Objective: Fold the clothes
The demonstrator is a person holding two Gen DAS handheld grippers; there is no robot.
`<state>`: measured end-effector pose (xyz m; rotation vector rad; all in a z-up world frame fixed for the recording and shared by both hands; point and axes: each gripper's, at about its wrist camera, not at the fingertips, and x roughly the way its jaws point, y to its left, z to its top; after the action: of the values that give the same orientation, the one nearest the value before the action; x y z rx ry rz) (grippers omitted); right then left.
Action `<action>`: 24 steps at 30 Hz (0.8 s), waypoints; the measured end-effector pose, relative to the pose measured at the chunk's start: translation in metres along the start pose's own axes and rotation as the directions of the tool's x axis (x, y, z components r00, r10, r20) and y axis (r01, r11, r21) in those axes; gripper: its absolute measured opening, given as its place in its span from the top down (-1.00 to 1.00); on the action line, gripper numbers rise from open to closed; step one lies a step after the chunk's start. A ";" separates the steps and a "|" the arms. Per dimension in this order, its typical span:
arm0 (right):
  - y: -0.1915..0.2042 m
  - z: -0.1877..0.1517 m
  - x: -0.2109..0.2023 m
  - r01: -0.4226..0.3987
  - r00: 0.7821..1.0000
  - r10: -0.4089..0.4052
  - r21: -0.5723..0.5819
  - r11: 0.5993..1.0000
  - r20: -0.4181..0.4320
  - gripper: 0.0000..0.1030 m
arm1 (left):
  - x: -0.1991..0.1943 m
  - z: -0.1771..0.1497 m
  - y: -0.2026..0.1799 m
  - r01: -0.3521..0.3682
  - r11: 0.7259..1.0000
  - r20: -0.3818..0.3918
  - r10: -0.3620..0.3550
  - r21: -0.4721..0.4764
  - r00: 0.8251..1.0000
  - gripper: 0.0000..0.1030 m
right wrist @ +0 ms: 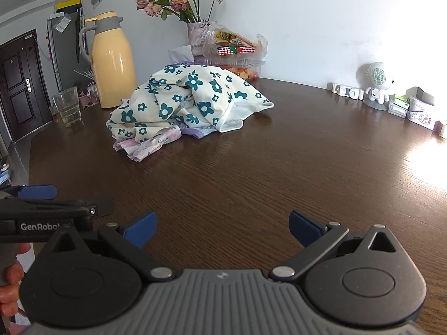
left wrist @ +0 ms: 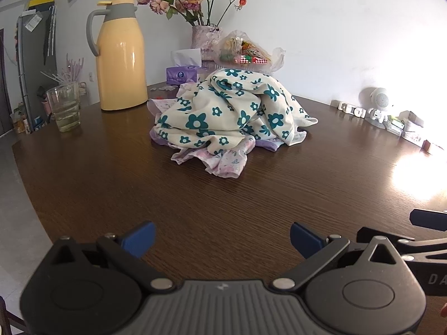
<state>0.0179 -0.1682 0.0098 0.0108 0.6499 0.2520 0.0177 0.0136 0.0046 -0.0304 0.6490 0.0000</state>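
We hold the left gripper (left wrist: 222,241) and the right gripper (right wrist: 222,229) with blue fingers spread wide, gripping nothing, above the wooden table (right wrist: 279,167). The crumpled clothes pile (left wrist: 223,114) lies well ahead of both fingertips, left of centre for the right pair.

A flowered cloth (left wrist: 223,111) covers most of the lilac garments (left wrist: 223,162) beneath it, their shapes unreadable. The tissue box (left wrist: 183,75) sits half hidden behind the pile. The other gripper (right wrist: 36,192) is cut by the frame's left edge; the shelf items (left wrist: 405,125) wash out in glare.
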 end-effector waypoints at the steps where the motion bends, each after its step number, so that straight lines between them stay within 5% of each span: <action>1: 0.000 0.002 0.001 -0.005 1.000 0.005 0.003 1.000 -0.001 -1.00 | 0.003 0.004 0.002 -0.004 1.000 -0.003 0.004 0.000 1.000 -1.00; 14: 0.011 0.086 0.063 -0.009 0.999 0.013 -0.118 0.993 0.030 -0.99 | 0.067 0.091 0.028 -0.073 0.994 0.053 0.069 0.076 0.996 -0.98; 24: 0.026 0.146 0.154 -0.021 1.000 0.023 -0.261 0.965 0.005 -0.56 | 0.142 0.132 0.035 -0.113 0.970 0.041 0.107 0.217 0.993 -0.97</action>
<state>0.2181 -0.0964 0.0366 -0.2339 0.6052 0.3572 0.2107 0.0507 0.0228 0.2186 0.6176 0.0360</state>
